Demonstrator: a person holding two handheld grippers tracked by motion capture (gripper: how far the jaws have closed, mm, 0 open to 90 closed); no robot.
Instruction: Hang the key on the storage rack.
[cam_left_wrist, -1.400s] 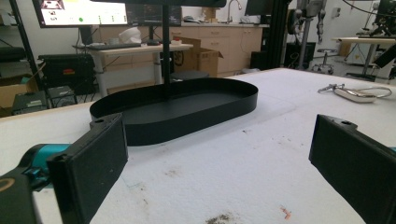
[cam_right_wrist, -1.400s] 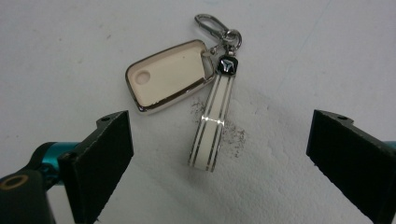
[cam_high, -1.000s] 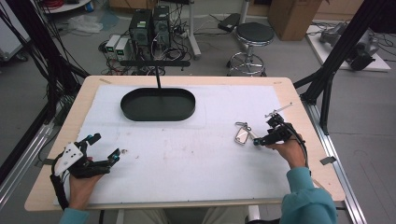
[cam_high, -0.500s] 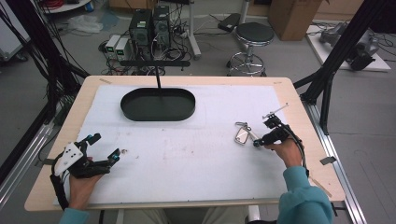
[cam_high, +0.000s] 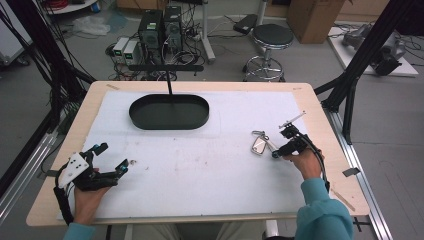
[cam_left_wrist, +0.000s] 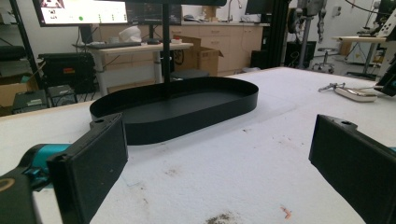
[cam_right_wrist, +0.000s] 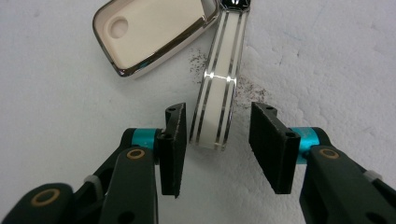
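**Right gripper lined up on key fob strap, not yet closed**

Right gripper (cam_right_wrist: 217, 142): jaws spread, straddling the near end of the strap (cam_right_wrist: 219, 93). The strap is a white strip with chrome lines, lying flat on the white mat (cam_right_wrist: 60, 116). The left pad sits just beside its edge; the right pad has a clear gap. Nothing is pinched.

The strap runs up to the fob (cam_right_wrist: 152, 32), a cream case with a chrome rim, lying face-down or open just beyond the jaws. In the high view the fob (cam_high: 259, 145) sits right of table centre, just left of the right gripper (cam_high: 278, 152), with a small ring at its far end.

Left gripper (cam_high: 120, 168): jaws wide apart, holding nothing, parked at the near-left of the table (cam_high: 320, 120). It looks across the mat at the tray (cam_left_wrist: 187, 105), a black oval at the far centre with nothing in it that I can see.

Step in hand, as I read it: pre-grasp on the strap, probably to move the fob to the tray.

Next move: close squarely on the strap, centred so both pads land on it. The strip is thin and glossy, so it could slip or twist. Lift slowly; the fob will dangle.
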